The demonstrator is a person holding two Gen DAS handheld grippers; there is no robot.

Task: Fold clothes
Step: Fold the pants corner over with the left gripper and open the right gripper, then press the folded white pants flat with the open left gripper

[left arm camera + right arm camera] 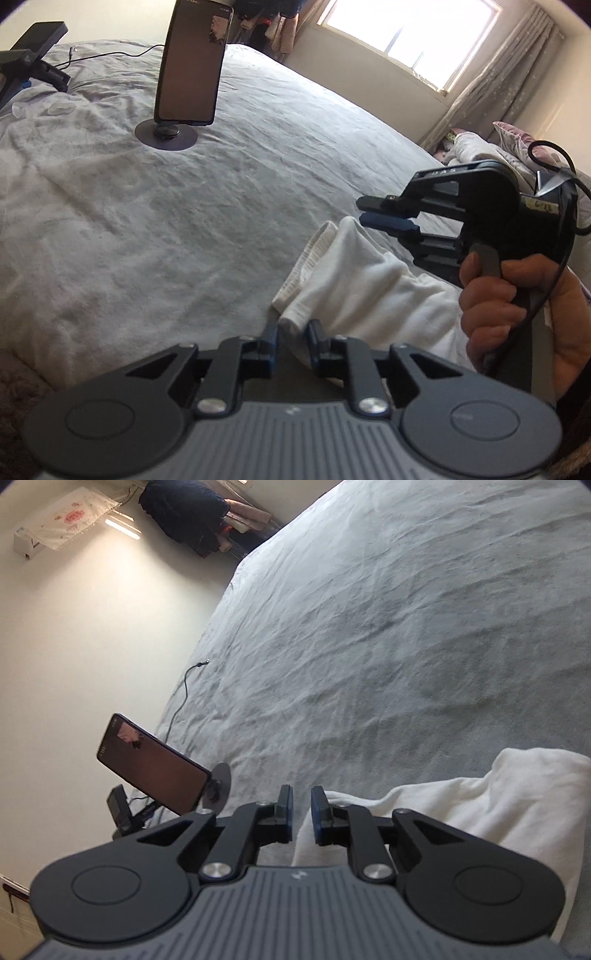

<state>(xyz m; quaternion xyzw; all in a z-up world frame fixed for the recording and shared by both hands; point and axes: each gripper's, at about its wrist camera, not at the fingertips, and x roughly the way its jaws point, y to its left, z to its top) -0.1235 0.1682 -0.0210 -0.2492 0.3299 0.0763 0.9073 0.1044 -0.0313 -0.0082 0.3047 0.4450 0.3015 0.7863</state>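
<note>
A white garment (369, 280) with a ribbed hem lies crumpled near the bed's front edge; in the right wrist view the garment (480, 805) lies low on the right. My left gripper (293, 332) is shut on the garment's near corner, and the cloth bunches between its fingers. A hand holds my right gripper (364, 210) just above the garment's far end. In the right wrist view my right gripper (302, 801) has its fingers almost together with a narrow slit. I see no cloth pinched in it.
A phone (192, 62) stands on a round-based stand (166, 134) on the grey bedspread (184, 221), with a cable (181, 701) trailing behind. A black device (33, 55) sits at the far left. Pillows (509, 144) lie by the curtained window.
</note>
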